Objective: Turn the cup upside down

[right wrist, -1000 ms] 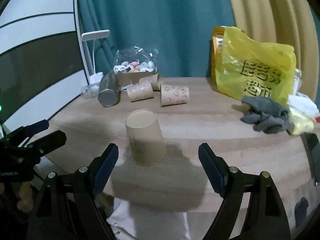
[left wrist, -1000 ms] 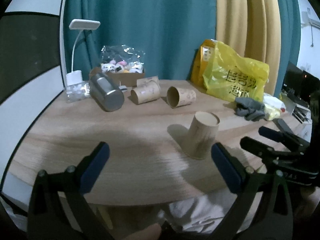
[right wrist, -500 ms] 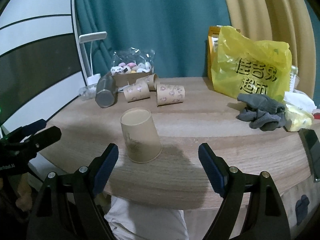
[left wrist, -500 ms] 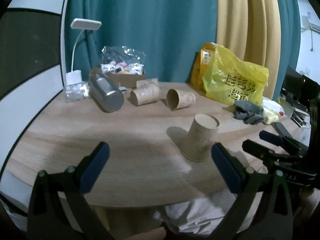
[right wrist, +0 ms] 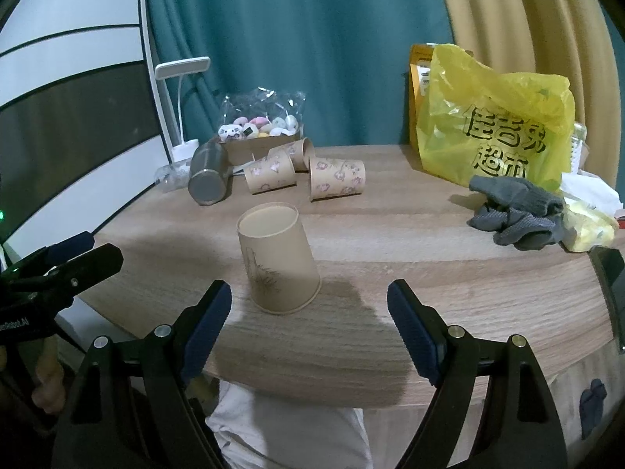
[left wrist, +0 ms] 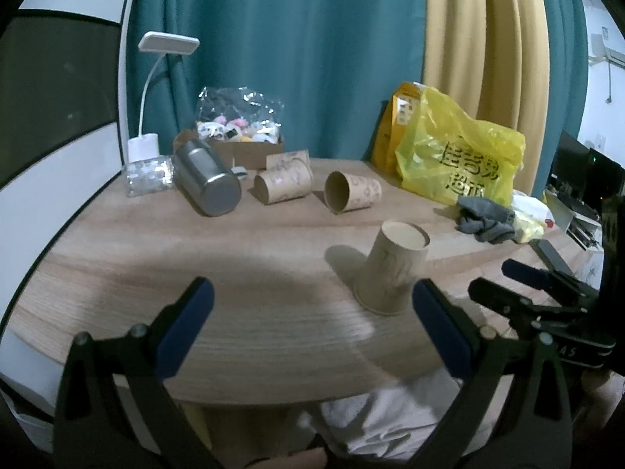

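A plain brown paper cup (left wrist: 392, 269) stands upside down, rim on the wooden table (left wrist: 195, 258), near the front edge; it also shows in the right wrist view (right wrist: 277, 258). My left gripper (left wrist: 312, 312) is open and empty, held back over the front edge, to the left of the cup. My right gripper (right wrist: 308, 312) is open and empty, just in front of the cup and apart from it. The right gripper shows at the right in the left wrist view (left wrist: 535, 285), and the left gripper at the left in the right wrist view (right wrist: 58, 262).
Three patterned paper cups (right wrist: 336, 178) lie on their sides at the back beside a tipped steel tumbler (right wrist: 209, 178). A snack box (right wrist: 258, 136), a white lamp (right wrist: 181, 74), a yellow bag (right wrist: 496, 125) and grey gloves (right wrist: 515, 211) stand around them.
Both grippers have drawn back a little and risen slightly; the cup stands still in the same place. Both stay open.
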